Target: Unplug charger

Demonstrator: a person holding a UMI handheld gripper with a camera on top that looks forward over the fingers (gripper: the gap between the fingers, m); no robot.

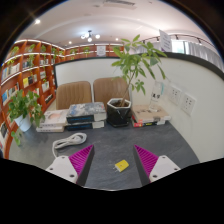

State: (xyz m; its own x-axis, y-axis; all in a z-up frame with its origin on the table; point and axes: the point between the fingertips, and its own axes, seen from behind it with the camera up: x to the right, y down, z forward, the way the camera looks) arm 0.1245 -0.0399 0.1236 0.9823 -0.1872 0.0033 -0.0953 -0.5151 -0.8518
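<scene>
The gripper (113,160) hovers over a grey table (100,150), its two fingers spread well apart with nothing between the magenta pads (81,157) except bare tabletop and a small yellow piece (122,165) lying on the surface just ahead of them, nearer the right-hand finger. Beyond the left finger a coiled white cable (68,141) rests on the table, apart from the finger. Further back, near the middle of the table, stands a potted plant (130,80) in a dark pot, with long green leaves rising above it. To its left sits a stack of books (85,113), and behind those are two chairs (92,93) with tan backs. A second leafy plant (25,108) stands at the table's left side, before tall bookshelves (25,70). On the white wall to the right of the table are wall sockets (185,99); something white seems to sit at the wall near them, but whether it is the charger is too small to tell
</scene>
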